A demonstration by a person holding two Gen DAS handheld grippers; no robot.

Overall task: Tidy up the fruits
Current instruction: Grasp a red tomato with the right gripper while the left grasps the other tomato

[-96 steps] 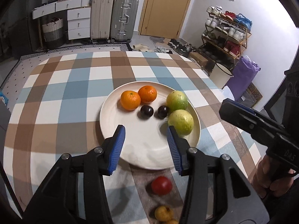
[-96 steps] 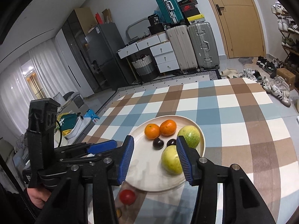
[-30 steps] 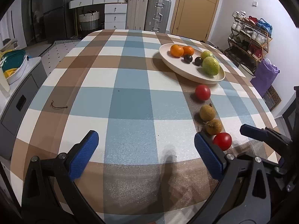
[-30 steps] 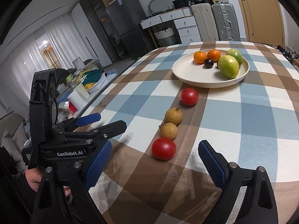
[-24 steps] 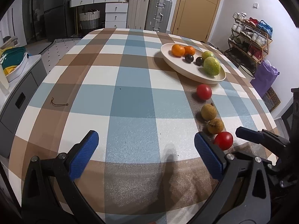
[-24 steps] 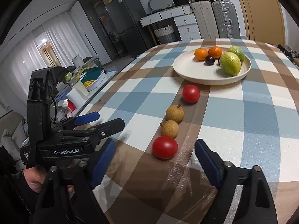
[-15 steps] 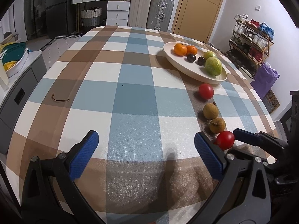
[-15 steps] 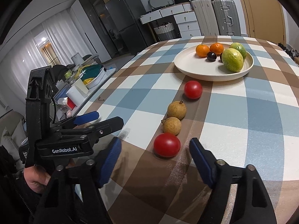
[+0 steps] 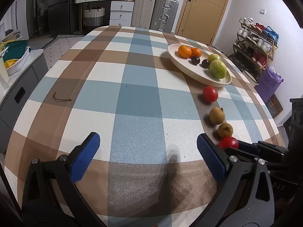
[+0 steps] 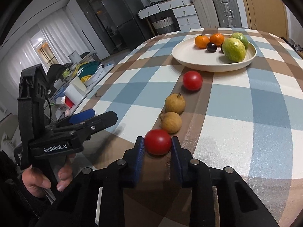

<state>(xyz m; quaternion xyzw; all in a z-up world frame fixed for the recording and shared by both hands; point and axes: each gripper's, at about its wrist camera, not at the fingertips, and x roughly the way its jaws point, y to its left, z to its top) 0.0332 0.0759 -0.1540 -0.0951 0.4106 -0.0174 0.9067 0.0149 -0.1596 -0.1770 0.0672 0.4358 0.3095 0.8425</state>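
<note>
A row of fruit lies on the checked tablecloth: a near red tomato, two brown fruits and a far red tomato. Beyond them a cream plate holds two oranges, two dark plums and two green fruits. My right gripper is closing, and its blue pads touch both sides of the near tomato, which rests on the cloth. My left gripper stands wide open over bare cloth to the left of the row, with nothing between its fingers. The near tomato also shows in the left wrist view.
A small brown cord lies on the cloth at the left. A low counter with bowls stands off the table's left side. A shoe rack and a purple bag are past the right edge.
Earlier both grippers hung over the plate; they have since drawn back to the near end. In the last second the right jaws closed from wide open onto the near tomato. The left gripper kept still.
</note>
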